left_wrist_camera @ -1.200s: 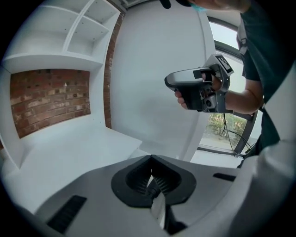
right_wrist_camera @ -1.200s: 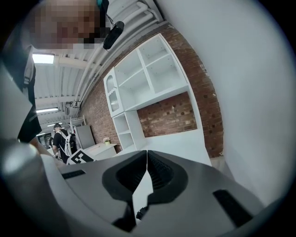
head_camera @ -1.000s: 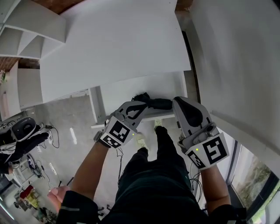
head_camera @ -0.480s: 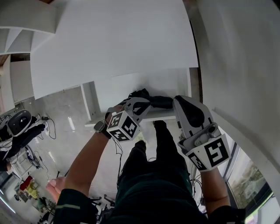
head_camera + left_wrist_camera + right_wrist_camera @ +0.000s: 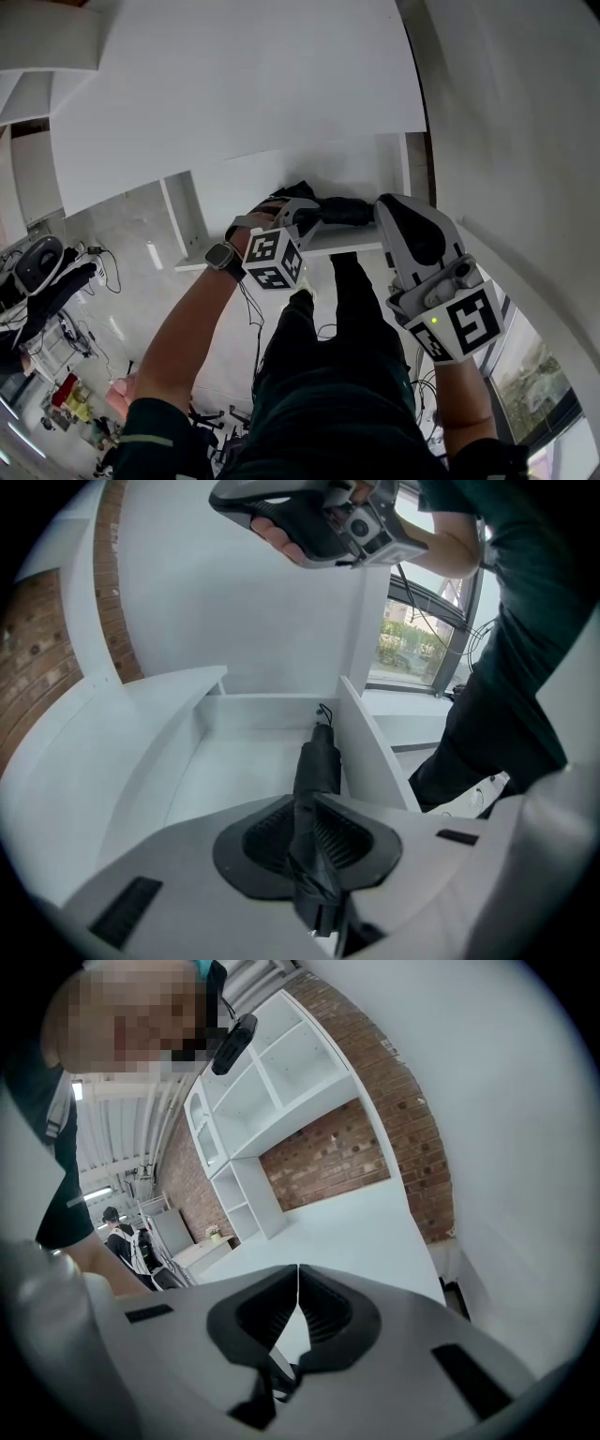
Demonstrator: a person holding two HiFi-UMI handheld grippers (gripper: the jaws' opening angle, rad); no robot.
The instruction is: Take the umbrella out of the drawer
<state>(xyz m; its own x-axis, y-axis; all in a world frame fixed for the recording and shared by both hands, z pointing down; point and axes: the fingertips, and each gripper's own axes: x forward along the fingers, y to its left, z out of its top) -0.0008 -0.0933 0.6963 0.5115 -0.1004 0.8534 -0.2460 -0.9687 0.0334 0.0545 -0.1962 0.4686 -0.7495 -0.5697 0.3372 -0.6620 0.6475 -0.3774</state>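
White cabinet top fills the upper half of the head view; brick wall and white shelving stand behind.

Umbrella: black, folded, lying lengthwise in the open white drawer, close along the wall on its 3 o'clock side. Its strap end points to 12 o'clock in the left gripper view.

Left gripper: angled down into the drawer, pads pinching the umbrella's near end. The jaws have just been easing slightly apart, with the fabric between them and touching both pads.

Right gripper: at 3 o'clock of the left one, held higher, clear of the umbrella, jaws pressed together on nothing.

Person's dark trousers sit at 6 o'clock, below the drawer front.
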